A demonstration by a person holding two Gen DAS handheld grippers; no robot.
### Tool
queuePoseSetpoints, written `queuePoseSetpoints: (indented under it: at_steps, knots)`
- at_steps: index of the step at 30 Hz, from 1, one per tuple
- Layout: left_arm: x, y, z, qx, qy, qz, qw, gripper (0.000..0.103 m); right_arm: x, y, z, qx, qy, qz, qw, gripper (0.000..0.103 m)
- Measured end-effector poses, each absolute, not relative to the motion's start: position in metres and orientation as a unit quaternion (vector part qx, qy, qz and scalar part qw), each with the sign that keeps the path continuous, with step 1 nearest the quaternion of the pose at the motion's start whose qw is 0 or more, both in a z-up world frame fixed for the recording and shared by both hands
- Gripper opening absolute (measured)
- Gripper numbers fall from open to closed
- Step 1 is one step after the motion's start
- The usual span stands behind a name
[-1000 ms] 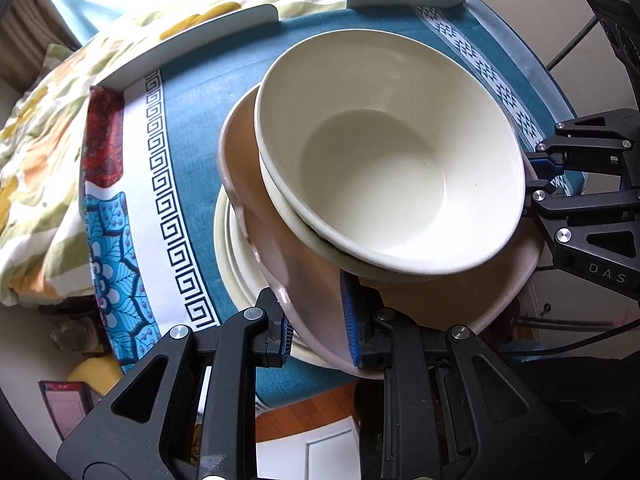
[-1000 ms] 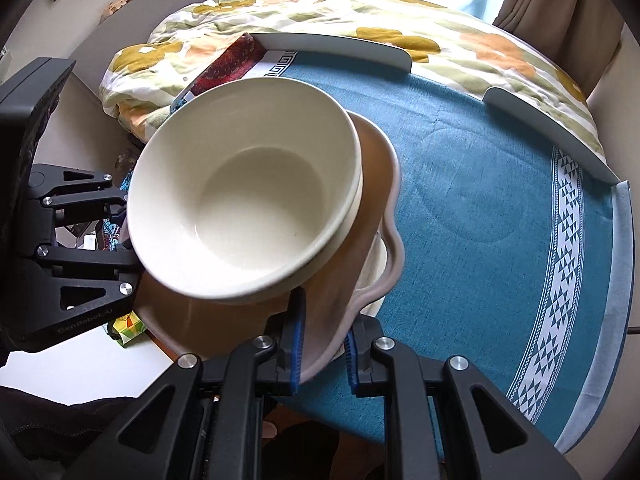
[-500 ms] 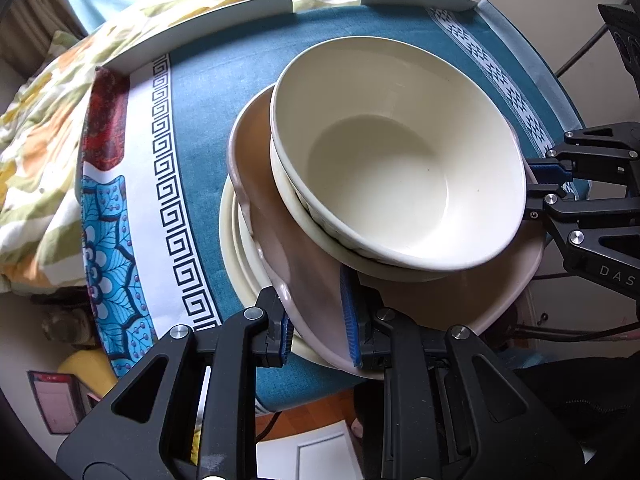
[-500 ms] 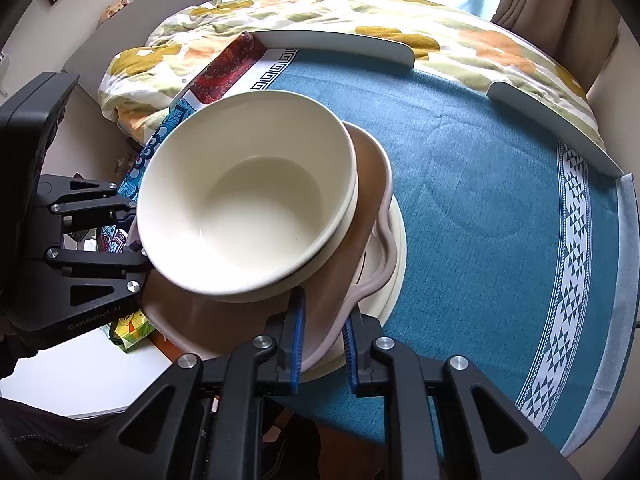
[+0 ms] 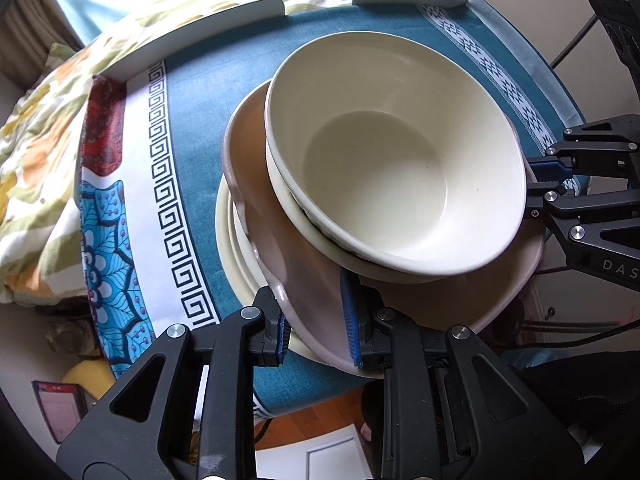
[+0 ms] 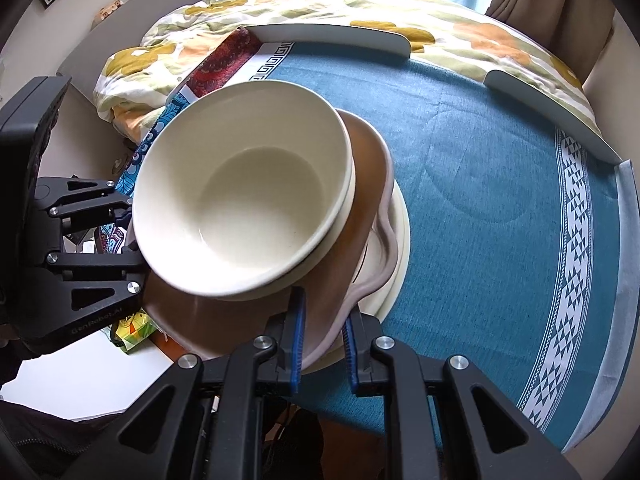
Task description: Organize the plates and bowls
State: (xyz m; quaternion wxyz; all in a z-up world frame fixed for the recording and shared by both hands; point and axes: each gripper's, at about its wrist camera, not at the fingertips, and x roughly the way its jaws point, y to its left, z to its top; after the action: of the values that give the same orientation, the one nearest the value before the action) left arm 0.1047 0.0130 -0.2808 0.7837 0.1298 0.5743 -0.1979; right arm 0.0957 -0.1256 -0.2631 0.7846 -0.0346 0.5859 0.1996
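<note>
Cream bowl [image 5: 396,168] on wavy-rimmed pink plate [image 5: 304,280], both glossy.

Glossy smooth ceramic bowl [image 5: 400,160] and pink plate [image 5: 304,280]; matt woven tablecloth [image 6: 480,184].

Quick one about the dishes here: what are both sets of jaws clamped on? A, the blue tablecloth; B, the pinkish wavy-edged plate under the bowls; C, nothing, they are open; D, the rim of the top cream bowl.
B: the left gripper and the right gripper each pinch the edge of the pinkish plate, which carries the cream bowl.
</note>
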Motion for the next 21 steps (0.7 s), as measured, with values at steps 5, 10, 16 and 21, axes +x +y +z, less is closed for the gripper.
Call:
queuePoseSetpoints:
  at_steps: [5,10,16,21]
  knots:
    - [0.107,0.007,-0.281,0.14,0.59,-0.198,0.77,0.027,0.098,-0.127,-0.265,-0.019,0.6,0.189,0.777,0.016]
    - [0.108,0.003,-0.282,0.145,0.6,-0.201,0.76,0.032,0.099,-0.127,-0.265,-0.02,0.609,0.182,0.772,0.016]
    - [0.108,0.0,-0.278,0.144,0.61,-0.205,0.752,0.043,0.099,-0.123,-0.265,-0.019,0.616,0.175,0.768,0.02]
    - [0.106,-0.001,-0.271,0.159,0.604,-0.2,0.755,0.065,0.1,-0.124,-0.264,-0.009,0.625,0.167,0.763,0.02]
